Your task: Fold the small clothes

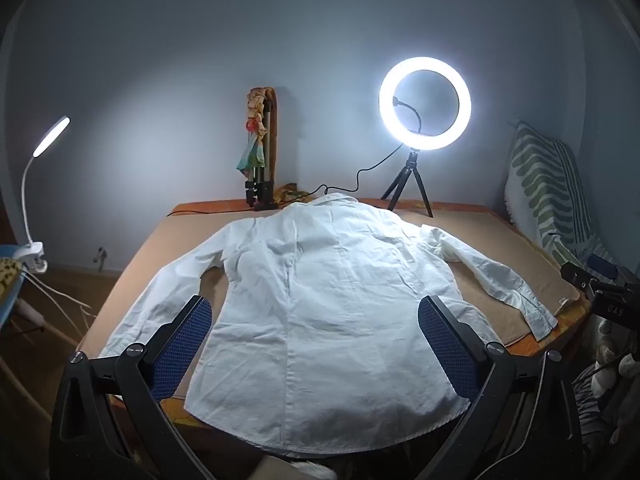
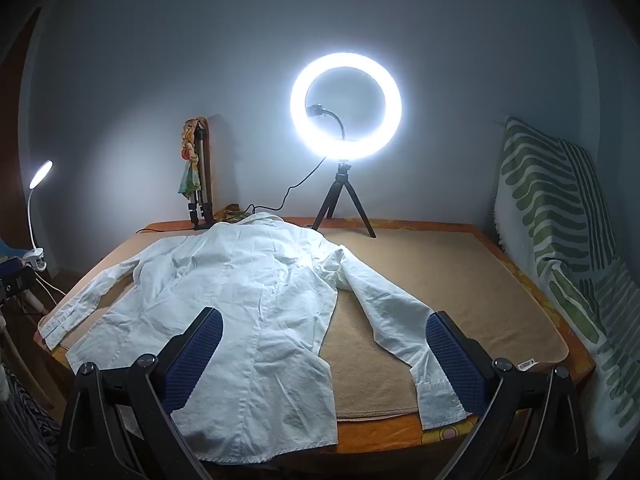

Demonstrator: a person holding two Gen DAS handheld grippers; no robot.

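White cotton long-sleeved shirt (image 1: pixel 320 300) lies flat and unfolded, collar at twelve o'clock, sleeves spread; both the left hand-held gripper (image 1: pixel 316 344) and right hand-held gripper (image 2: pixel 324 352) gape wide, empty, folding unstarted.

1 white shirt (image 1: pixel 320 316), 1 ring light (image 1: pixel 425 103), 1 desk lamp (image 1: pixel 50 136), 2 tripods (image 1: pixel 408 184).

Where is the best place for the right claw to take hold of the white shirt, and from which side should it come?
Probably the cuff of the right sleeve on the white shirt. It lies flat at the near edge of the bed, apart from the body, between the open fingers of the right claw. Come from the near side, low, and pinch its free end.
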